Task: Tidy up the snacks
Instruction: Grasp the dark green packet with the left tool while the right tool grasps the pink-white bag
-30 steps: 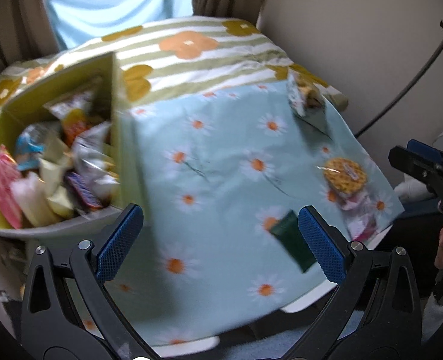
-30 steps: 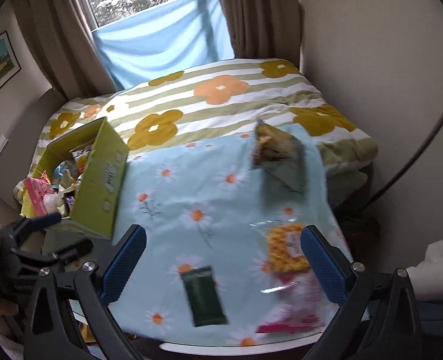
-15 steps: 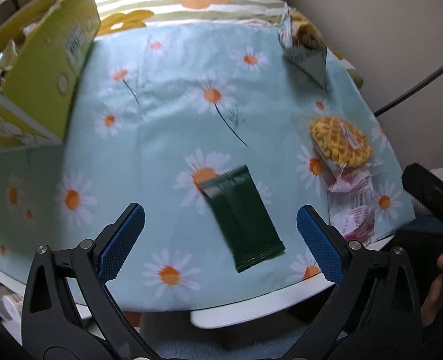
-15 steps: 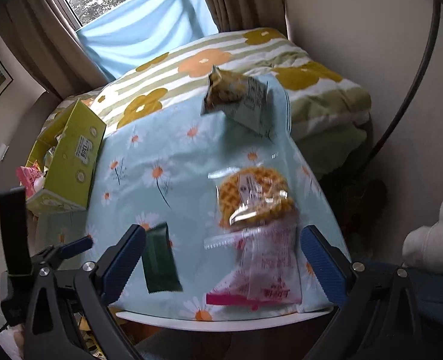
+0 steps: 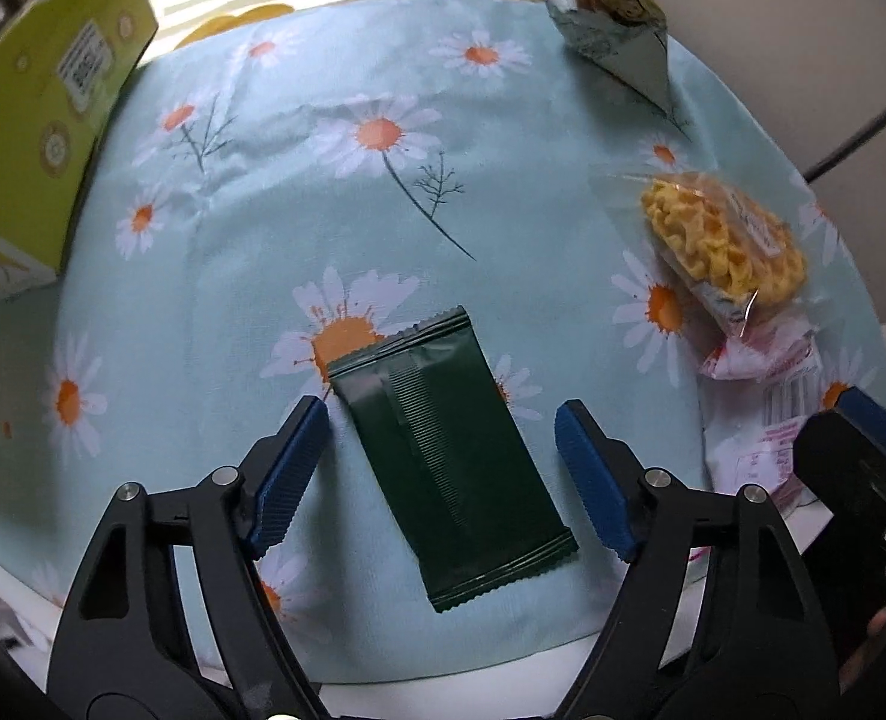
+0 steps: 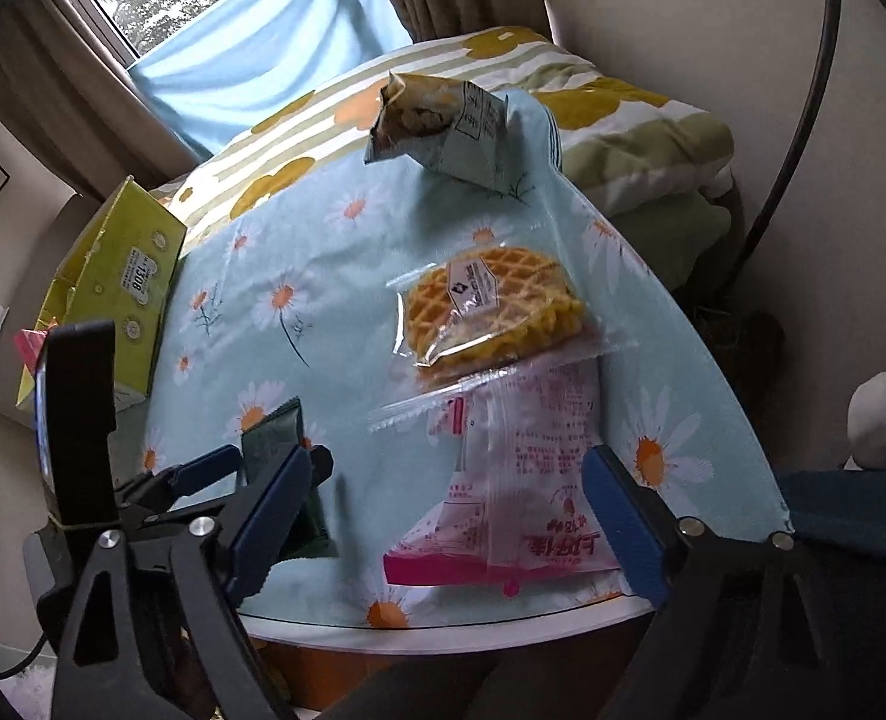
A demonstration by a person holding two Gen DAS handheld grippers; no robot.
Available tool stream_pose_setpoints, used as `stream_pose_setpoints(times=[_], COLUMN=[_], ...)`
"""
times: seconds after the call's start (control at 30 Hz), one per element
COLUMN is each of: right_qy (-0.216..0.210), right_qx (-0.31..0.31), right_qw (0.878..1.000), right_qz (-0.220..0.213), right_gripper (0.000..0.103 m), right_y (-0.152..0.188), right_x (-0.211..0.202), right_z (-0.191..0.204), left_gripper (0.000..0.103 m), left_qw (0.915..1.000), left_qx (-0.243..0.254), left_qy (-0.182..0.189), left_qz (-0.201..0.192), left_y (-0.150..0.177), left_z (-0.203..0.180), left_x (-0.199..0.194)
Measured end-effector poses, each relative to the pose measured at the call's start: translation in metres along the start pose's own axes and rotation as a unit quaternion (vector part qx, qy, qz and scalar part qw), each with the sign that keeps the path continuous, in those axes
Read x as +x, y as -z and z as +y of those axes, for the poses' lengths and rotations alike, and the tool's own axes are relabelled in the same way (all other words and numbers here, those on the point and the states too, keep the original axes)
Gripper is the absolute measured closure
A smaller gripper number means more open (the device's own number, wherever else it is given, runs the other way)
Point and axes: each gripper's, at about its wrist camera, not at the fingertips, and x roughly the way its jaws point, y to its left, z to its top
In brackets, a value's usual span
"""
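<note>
A dark green snack packet [image 5: 452,456] lies flat on the daisy tablecloth, and shows partly in the right wrist view [image 6: 275,429]. My left gripper [image 5: 443,471] is open, low over it, one finger on each side. My right gripper [image 6: 449,522] is open above a pink and clear packet [image 6: 515,480]. A wrapped waffle [image 6: 491,306] lies just beyond it, also in the left wrist view [image 5: 722,240]. A grey-green snack bag [image 6: 443,126] stands at the table's far edge. The yellow-green snack box [image 6: 119,282] stands at the left.
The round table's front edge [image 6: 443,630] is close below both grippers. A bed with a striped flowered quilt [image 6: 563,96] lies behind the table. A wall and a black cable [image 6: 803,120] are at the right.
Both grippers have moved down and closer to the table. The left gripper now straddles the green packet with narrower jaws; the right hangs over the pink packet.
</note>
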Motion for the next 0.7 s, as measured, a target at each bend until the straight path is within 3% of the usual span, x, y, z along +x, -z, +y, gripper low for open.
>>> stream_pose_setpoints(times=[0.1, 0.3, 0.47, 0.63, 0.7], right_qy=[0.006, 0.022, 0.044, 0.060, 0.073], right_qx=[0.004, 0.008, 0.001, 0.000, -0.007], right_qw=[1.000, 1.000, 0.999, 0.998, 0.997], right_qz=[0.001, 0.012, 0.015, 0.016, 0.019], right_gripper=[0.015, 0.015, 0.015, 0.015, 0.026], right_y=[0.001, 0.003, 0.004, 0.003, 0.003], right_x=[0.005, 0.017, 0.023, 0.028, 0.031], right_z=[-0.002, -0.004, -0.002, 0.000, 0.002], left_gripper=[0.032, 0.041, 0.056, 0.058, 0.059], left_qw=[0.9995, 0.9984, 0.9976, 0.9964, 0.9961], left_qx=[0.026, 0.057, 0.067, 0.081, 0.082], left_qy=[-0.018, -0.007, -0.002, 0.001, 0.006], left_qz=[-0.002, 0.004, 0.016, 0.027, 0.032], left_y=[0.003, 0.005, 0.003, 0.000, -0.003], left_z=[-0.006, -0.003, 0.005, 0.007, 0.009], left_x=[0.000, -0.004, -0.006, -0.005, -0.005])
